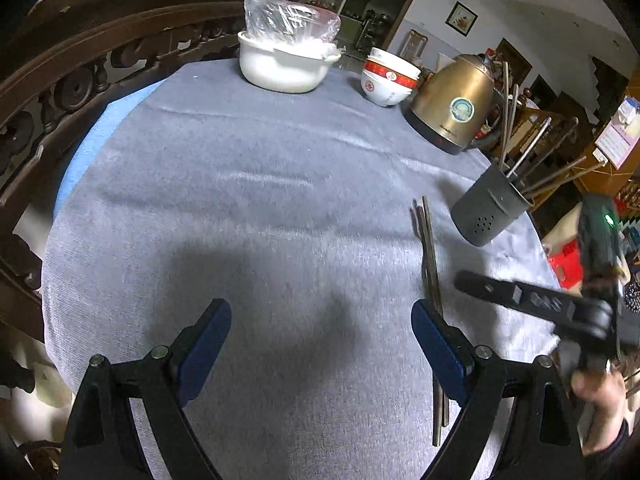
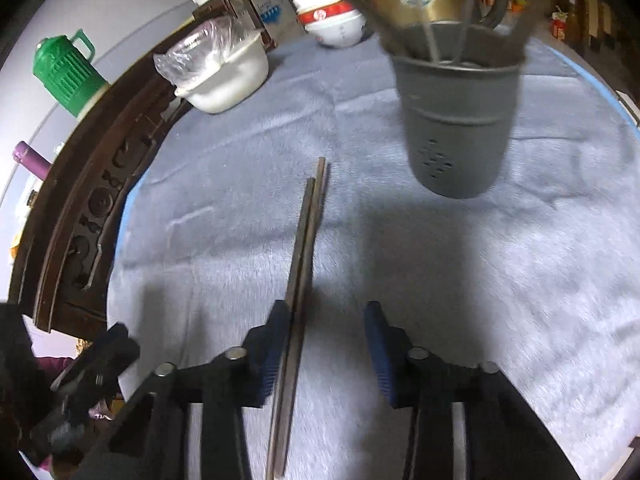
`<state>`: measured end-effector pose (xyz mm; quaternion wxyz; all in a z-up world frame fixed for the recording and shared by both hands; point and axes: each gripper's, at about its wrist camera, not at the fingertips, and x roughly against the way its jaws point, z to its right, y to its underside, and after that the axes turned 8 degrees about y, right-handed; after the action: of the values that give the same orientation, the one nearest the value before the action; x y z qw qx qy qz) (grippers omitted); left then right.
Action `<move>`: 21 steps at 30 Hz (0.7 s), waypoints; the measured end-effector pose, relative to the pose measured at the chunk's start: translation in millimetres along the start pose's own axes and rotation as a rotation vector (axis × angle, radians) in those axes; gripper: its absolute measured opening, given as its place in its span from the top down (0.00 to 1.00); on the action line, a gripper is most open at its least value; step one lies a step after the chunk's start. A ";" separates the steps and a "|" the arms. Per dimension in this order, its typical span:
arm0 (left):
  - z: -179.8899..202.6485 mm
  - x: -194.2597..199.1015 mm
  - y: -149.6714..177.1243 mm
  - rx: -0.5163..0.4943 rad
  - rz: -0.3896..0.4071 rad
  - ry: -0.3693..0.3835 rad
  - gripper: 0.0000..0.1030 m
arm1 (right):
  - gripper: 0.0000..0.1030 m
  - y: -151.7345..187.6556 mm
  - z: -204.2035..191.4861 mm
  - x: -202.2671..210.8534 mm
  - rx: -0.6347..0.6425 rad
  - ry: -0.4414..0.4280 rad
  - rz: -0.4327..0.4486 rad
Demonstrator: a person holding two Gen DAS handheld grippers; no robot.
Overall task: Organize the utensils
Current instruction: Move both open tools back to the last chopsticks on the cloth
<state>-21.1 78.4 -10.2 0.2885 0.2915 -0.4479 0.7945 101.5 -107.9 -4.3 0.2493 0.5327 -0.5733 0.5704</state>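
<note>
Two chopsticks lie side by side on the grey cloth, running from about 12 o'clock toward 6 o'clock in the right wrist view. Right gripper is over their near half: the sticks sit between its fingers, against the left pad, with a clear gap to the right pad, so jaws partly spread and not clamping. Holder, grey and perforated, stands at 1 o'clock from the sticks, near but apart, with utensils already in it. Left gripper hovers over bare cloth, jaws wide, nothing between them; chopsticks pass just beside its right finger. Kettle, bowls and a white pot sit at the far edge
</note>
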 end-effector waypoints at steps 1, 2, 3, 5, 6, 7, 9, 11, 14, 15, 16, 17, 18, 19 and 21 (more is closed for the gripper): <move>-1.4 -0.8 2.1 -0.002 -0.004 0.003 0.11 | 0.61 -3.2 -1.2 -4.8 -0.009 -0.003 -0.013; -0.2 -0.7 0.9 -0.003 -0.007 0.006 0.11 | 0.61 -6.3 -3.1 -9.5 -0.015 -0.005 -0.022; 0.1 -0.8 1.6 -0.006 -0.009 0.007 0.11 | 0.61 -8.2 -4.2 -12.5 -0.019 -0.006 -0.027; 0.6 -1.5 2.3 -0.010 -0.012 0.009 0.11 | 0.62 -12.3 -8.6 -17.7 -0.016 0.002 -0.033; 1.4 -3.0 1.8 -0.012 -0.014 0.009 0.11 | 0.64 -13.6 -10.6 -21.2 -0.015 0.009 -0.040; 1.4 -3.2 1.7 -0.013 -0.014 0.009 0.11 | 0.70 -13.7 -10.7 -23.9 -0.017 0.010 -0.049; 1.7 -4.4 1.3 -0.013 -0.017 0.012 0.11 | 0.73 -13.4 -10.7 -25.7 -0.027 -0.002 -0.050; 2.2 -5.8 0.4 -0.015 -0.019 0.011 0.11 | 0.77 -13.4 -8.4 -24.5 -0.034 -0.007 -0.051; 2.3 -6.4 0.8 -0.014 -0.021 0.013 0.11 | 0.84 -11.6 0.1 -25.1 -0.045 0.013 -0.063; 2.4 -6.5 1.2 -0.013 -0.022 0.012 0.11 | 0.89 -11.0 6.8 -25.8 -0.064 -0.001 -0.067; 3.3 -7.6 1.3 -0.013 -0.026 0.012 0.11 | 0.89 -11.5 9.2 -25.4 -0.072 -0.009 -0.072; 4.4 -8.2 1.5 -0.015 -0.030 0.014 0.11 | 0.89 -12.8 11.0 -24.3 -0.078 -0.014 -0.074; 5.8 -8.1 1.6 -0.019 -0.029 0.015 0.11 | 0.87 -13.6 11.1 -21.9 -0.080 -0.024 -0.061; 6.9 -7.8 1.8 -0.023 -0.027 0.013 0.11 | 0.87 -14.5 10.0 -19.7 -0.080 -0.030 -0.052; 8.6 -7.6 1.7 -0.030 -0.025 0.011 0.11 | 0.86 -16.5 6.1 -21.0 -0.083 -0.045 -0.055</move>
<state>-15.5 68.6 -12.9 0.3052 0.2884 -0.4545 0.7856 124.7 -103.0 -17.9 0.2740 0.5502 -0.5869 0.5270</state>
